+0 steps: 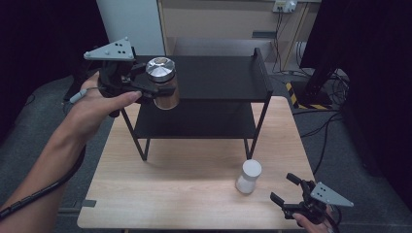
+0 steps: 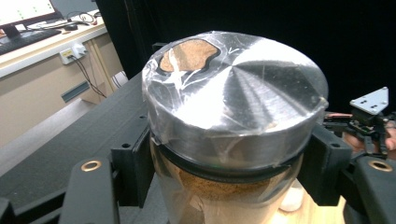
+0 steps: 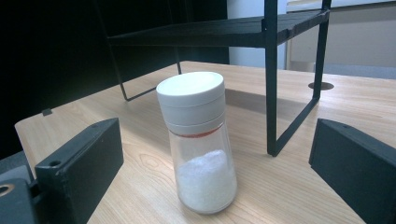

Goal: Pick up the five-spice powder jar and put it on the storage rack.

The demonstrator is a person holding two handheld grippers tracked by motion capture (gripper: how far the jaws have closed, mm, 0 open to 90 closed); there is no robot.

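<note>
Brushed metal is capping the glass jar (image 1: pixel 163 83) of brown powder that the left tool (image 1: pixel 145 90) is pinching just under the lid, holding it at the left front corner of the black rack (image 1: pixel 218 77), so shelving it looks like the step in hand. Next it likely needs lowering flat onto the top shelf before the jaws let go. The right tool (image 1: pixel 286 190) is waiting with jaws spread, near the white-capped shaker (image 1: pixel 249 176) of white grains on the pale wooden table (image 1: pixel 184 194).
</note>
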